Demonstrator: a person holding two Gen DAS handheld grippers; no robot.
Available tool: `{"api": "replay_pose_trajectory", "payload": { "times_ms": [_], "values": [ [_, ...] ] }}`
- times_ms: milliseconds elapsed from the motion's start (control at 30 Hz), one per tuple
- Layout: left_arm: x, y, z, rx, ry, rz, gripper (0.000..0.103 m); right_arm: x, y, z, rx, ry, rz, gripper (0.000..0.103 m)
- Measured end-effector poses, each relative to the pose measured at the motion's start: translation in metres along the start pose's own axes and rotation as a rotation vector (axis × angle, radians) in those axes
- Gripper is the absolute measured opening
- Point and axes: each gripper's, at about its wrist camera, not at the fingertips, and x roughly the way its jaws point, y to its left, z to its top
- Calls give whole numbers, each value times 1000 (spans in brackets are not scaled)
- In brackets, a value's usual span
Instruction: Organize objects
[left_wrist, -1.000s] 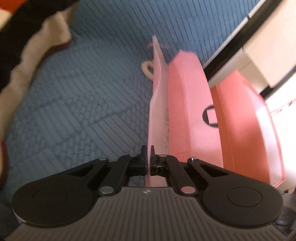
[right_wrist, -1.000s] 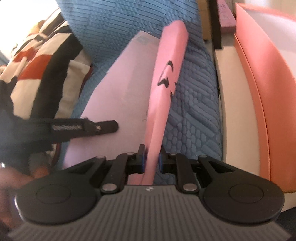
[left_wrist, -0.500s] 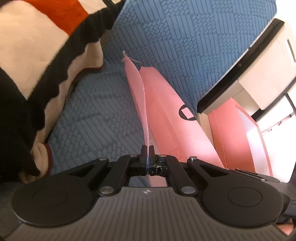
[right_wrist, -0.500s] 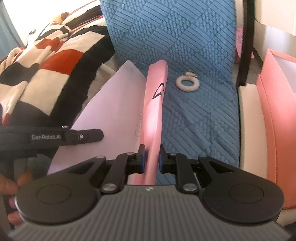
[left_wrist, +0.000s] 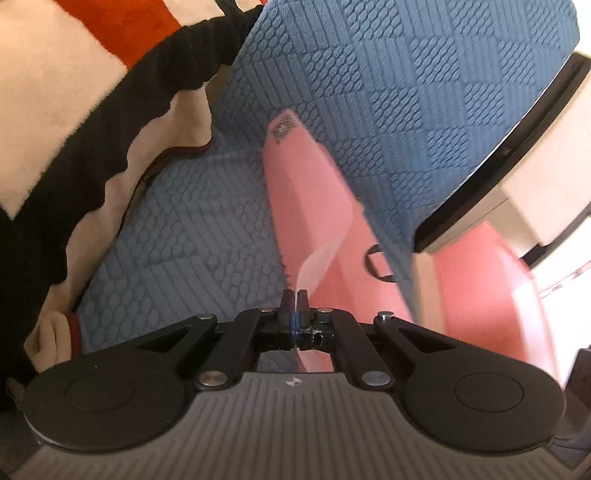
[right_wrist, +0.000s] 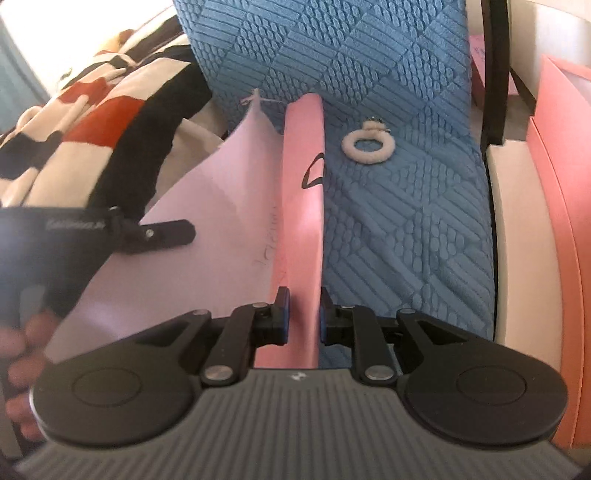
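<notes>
The left gripper (left_wrist: 294, 301) pinches the thin pale flap (right_wrist: 207, 229), and the right gripper (right_wrist: 303, 312) clamps the pink box (right_wrist: 304, 206). I think the flap may tear if both hands pull apart too strongly.

Box (right_wrist: 304, 206) stood on edge on quilted mat (right_wrist: 406, 240), thin sheet (right_wrist: 207, 229) just left of box, ring (right_wrist: 368, 146) lain on mat right of box, striped blanket (right_wrist: 92, 122) left of sheet, large carton (right_wrist: 561, 221) far right beyond mat edge

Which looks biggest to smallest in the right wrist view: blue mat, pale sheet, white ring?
1. blue mat
2. pale sheet, though it sits nearer the camera, so the gap is unsure
3. white ring
</notes>
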Motion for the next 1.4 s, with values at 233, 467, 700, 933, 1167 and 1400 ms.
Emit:
{"api": "replay_pose_trajectory", "payload": {
  "times_ms": [233,467,700,933,1167,1400],
  "values": [
    [16,-8,-7,29,10,23,1,0,-15,-4,41,-16,-5,26],
    [14,-7,-8,25,13,3,1,-34,-8,0,63,-153,-46,64],
    [11,0,-7,-27,13,-26,1,-44,30,-3,-133,-245,-15,38],
    [11,10,-5,-75,23,-23,1,0,50,-5,-275,-146,-132,36],
    [13,13,-4,-95,36,-28,1,21,43,-6,-273,-105,-180,52],
    [15,10,-4,-92,41,-15,1,26,43,-12,-297,-117,-218,47]
  ]
}}
